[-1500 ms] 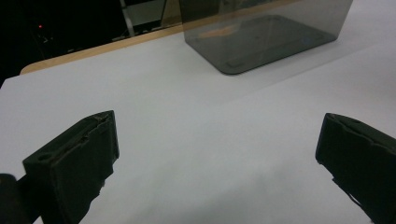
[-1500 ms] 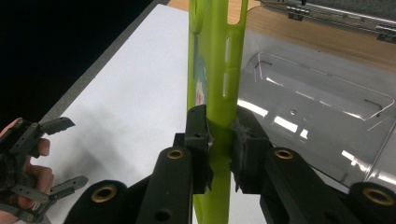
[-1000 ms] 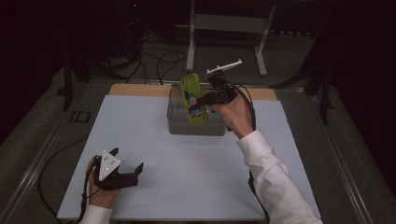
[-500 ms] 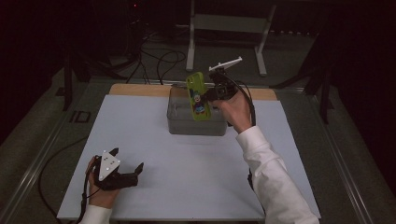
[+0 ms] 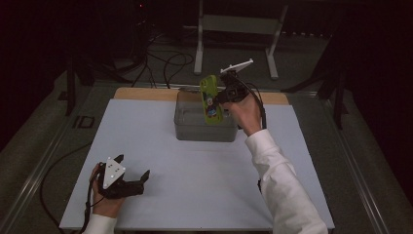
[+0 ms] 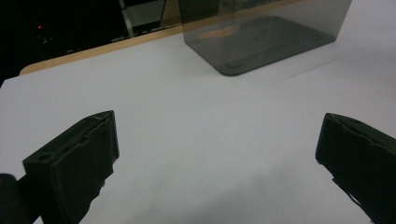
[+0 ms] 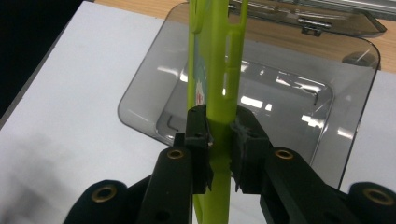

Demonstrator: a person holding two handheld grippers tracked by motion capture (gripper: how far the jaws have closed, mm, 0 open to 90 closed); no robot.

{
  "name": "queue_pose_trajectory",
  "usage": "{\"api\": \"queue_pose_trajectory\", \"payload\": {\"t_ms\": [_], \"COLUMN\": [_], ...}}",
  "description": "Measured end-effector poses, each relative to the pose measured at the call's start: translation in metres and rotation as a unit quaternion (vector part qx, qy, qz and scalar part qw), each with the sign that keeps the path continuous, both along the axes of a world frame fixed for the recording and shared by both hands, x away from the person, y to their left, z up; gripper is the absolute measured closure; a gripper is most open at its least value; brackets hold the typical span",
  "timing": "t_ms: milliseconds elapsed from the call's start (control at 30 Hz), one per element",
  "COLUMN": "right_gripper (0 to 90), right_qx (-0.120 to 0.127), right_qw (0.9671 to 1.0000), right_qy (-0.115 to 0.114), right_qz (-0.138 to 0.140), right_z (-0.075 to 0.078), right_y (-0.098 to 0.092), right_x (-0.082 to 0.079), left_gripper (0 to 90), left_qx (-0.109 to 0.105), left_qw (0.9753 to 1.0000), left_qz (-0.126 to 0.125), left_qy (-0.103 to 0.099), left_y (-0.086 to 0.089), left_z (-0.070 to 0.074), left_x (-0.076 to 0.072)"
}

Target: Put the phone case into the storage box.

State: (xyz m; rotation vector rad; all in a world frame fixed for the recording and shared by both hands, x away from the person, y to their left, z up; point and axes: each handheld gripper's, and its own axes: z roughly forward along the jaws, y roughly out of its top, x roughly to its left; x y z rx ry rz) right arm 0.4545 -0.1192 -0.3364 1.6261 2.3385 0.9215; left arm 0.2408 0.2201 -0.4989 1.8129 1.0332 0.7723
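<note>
While your left gripper (image 5: 130, 181) rested at the lower left of the high view on the white sheet (image 5: 160, 146), its jaws stood spread wide with nothing between them. Farther up, near the frame's centre, your right gripper (image 7: 219, 140) pinched a green toy (image 5: 210, 99), held upright over the open grey bin (image 5: 195, 129).
</note>
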Motion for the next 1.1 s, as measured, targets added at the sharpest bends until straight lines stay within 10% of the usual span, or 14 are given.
{"api": "queue_pose_trajectory", "payload": {"t_ms": [1100], "right_gripper": [78.2], "right_qx": [-0.042], "right_qw": [0.9975], "right_qy": [0.025], "right_qz": [-0.050], "right_z": [-0.024], "right_y": [-0.013], "right_x": [0.023], "left_gripper": [0.0], "left_qx": [0.000], "left_qw": [1.0000], "left_qz": [-0.002], "left_qy": [0.001], "left_y": [0.000], "left_z": [0.000], "left_x": [0.000]}}
